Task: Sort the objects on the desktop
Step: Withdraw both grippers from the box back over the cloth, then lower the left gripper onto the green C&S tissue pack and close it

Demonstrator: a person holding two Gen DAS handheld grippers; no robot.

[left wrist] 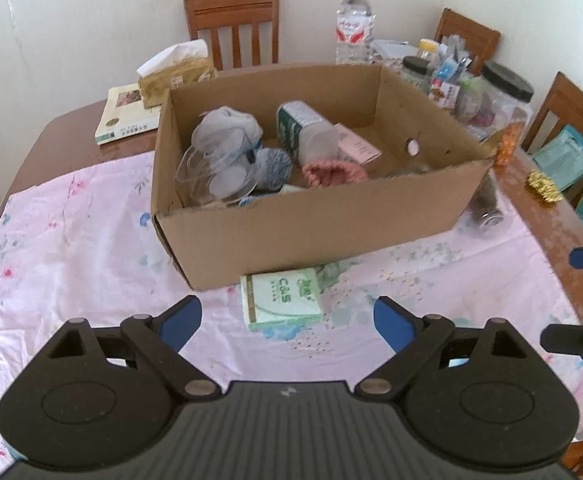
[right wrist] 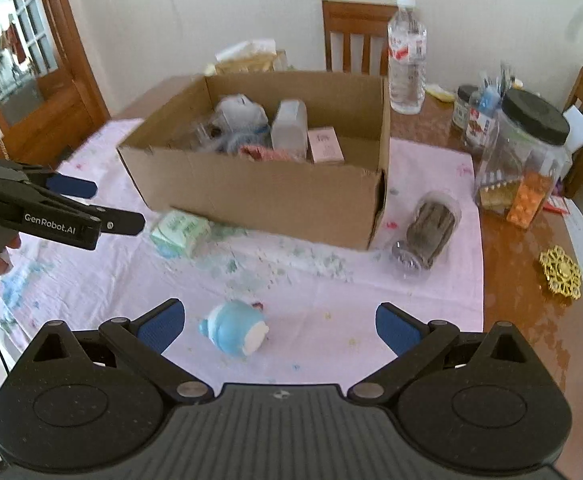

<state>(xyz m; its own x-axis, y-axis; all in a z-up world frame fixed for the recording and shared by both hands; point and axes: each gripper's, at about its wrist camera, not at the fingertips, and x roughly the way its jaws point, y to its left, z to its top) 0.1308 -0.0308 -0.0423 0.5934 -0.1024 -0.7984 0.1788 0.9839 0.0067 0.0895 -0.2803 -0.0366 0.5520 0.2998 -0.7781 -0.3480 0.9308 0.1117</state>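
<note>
Both our grippers, left gripper (left wrist: pixel 287 320) and right gripper (right wrist: pixel 277 326), gaped empty; the blue figurine (right wrist: pixel 235 330) near the tablecloth's front edge looked hard, slippery, best gripped across its belly.

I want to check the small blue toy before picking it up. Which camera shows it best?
The right wrist view: the blue toy lies on its side on the pink cloth, between the open right gripper's fingers. The left wrist view does not show it.

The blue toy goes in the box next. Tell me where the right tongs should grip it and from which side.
Grip the blue toy across its rounded middle, coming down from above. It lies tipped on its side on the cloth, white end toward the right tongs, whose open jaws already straddle it. The round body may slip, so close gently.
</note>
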